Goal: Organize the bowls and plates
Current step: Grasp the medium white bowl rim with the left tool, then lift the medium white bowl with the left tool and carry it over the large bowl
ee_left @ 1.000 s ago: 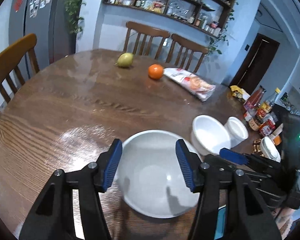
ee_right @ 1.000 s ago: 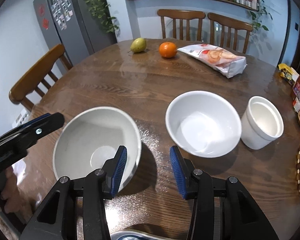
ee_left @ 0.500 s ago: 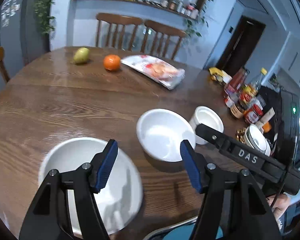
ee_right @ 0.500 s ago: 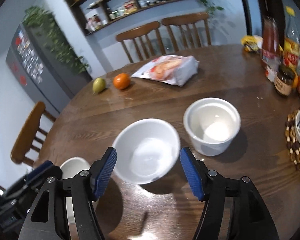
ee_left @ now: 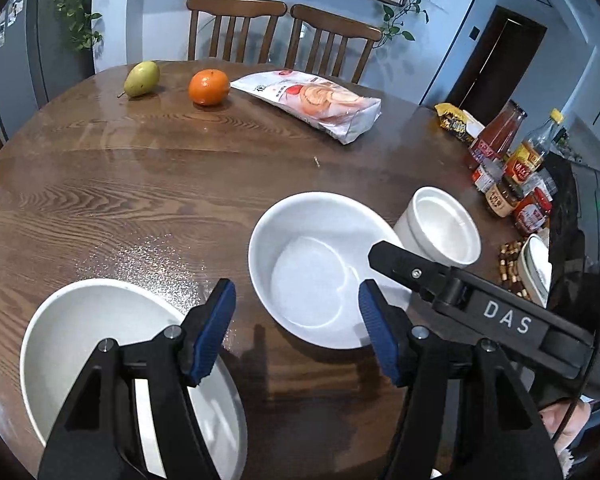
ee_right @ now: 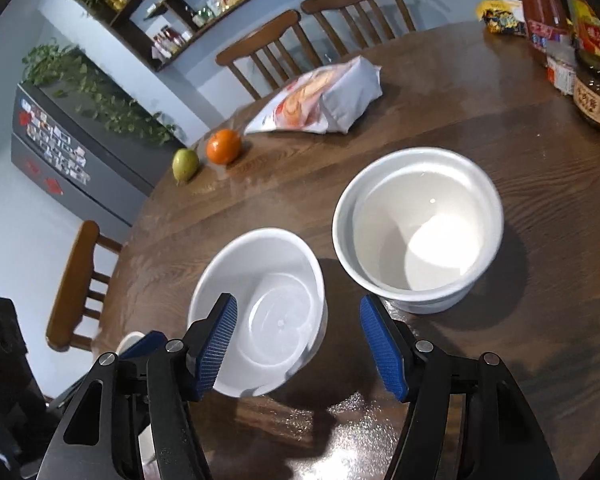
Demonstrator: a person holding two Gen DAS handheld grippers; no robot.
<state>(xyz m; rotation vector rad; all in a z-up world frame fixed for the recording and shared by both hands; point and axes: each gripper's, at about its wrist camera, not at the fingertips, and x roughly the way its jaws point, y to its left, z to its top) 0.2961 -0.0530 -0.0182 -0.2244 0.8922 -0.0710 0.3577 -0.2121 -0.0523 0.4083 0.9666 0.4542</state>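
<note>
Both claws hang open and empty above the round wooden surface (ee_left: 148, 184). The left claw (ee_left: 296, 332) has its blue pads spread wide; just ahead of it and a little to its right sits the middle bowl (ee_left: 320, 268), white and flat-bottomed, while the wide bowl (ee_left: 100, 344) lies below it on its left, partly under the left finger. The right claw (ee_right: 300, 344) is equally wide apart, with that same middle bowl (ee_right: 260, 312) just ahead between its pads and slightly left, and the deep straight-walled pot (ee_right: 418, 228) ahead to its right, close beside the bowl; whether the two touch cannot be told.

All three pieces look like glazed ceramic: rigid, fairly heavy, smooth and slippery, and liable to chip if knocked together. A pinch across the rim wall, one pad inside and one outside, seems the surest hold, since the bodies look too wide to span. Nesting likely calls for a slow, level descent. The orange (ee_left: 209, 87), pear (ee_left: 141, 78) and snack bag (ee_left: 312, 102) lie far ahead, well apart.
</note>
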